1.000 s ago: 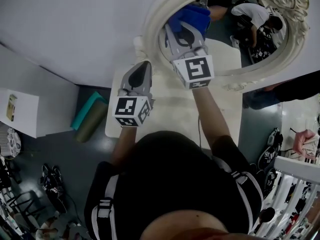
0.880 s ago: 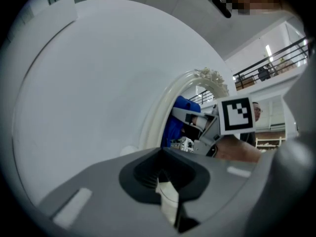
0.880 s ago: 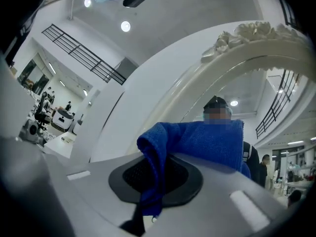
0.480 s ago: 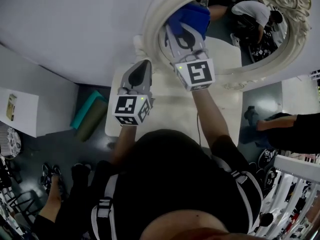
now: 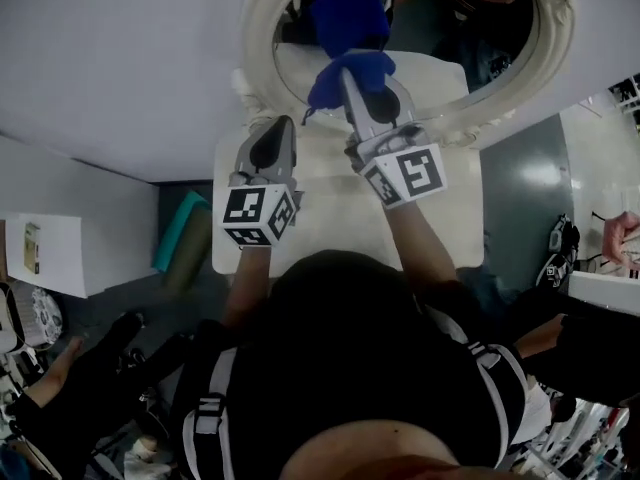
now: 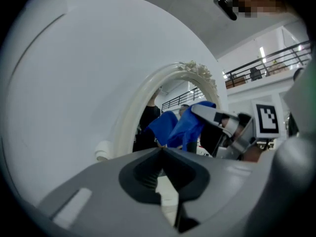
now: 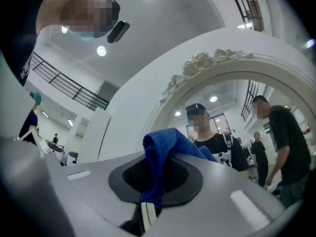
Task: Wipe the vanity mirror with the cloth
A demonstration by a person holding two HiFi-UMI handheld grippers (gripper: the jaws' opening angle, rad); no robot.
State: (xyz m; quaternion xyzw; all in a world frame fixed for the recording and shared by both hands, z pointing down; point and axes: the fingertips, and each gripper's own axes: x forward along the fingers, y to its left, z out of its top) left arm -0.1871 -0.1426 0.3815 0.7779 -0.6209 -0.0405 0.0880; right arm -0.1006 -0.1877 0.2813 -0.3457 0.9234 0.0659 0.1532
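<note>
While the person's black-clad torso [image 5: 350, 368] fills the bottom of the head view, both forearms reach forward over a cream table [image 5: 330, 223]. The left gripper [image 5: 278, 128] hangs over the table's left part, near the lower left of the mirror's frame and apart from the glass. In its own view the jaws are closed tip to tip, with nothing between them.

The right gripper [image 5: 352, 80] is further forward, at the lower part of the glass. Its jaws are clenched on a blue cloth [image 7: 157, 149]: one fold runs down between them and the rest bunches over their tips. From the left gripper view the cloth and its blue reflection nearly meet, so it sits right up at the glass, though whether it presses there I cannot tell.

Behind it the oval vanity mirror [image 5: 258, 28], in a cream frame with carved flowers at its crown, stands on the table's far edge against a plain white wall [image 5: 120, 58]. Several persons in dark shirts show in the glass.
</note>
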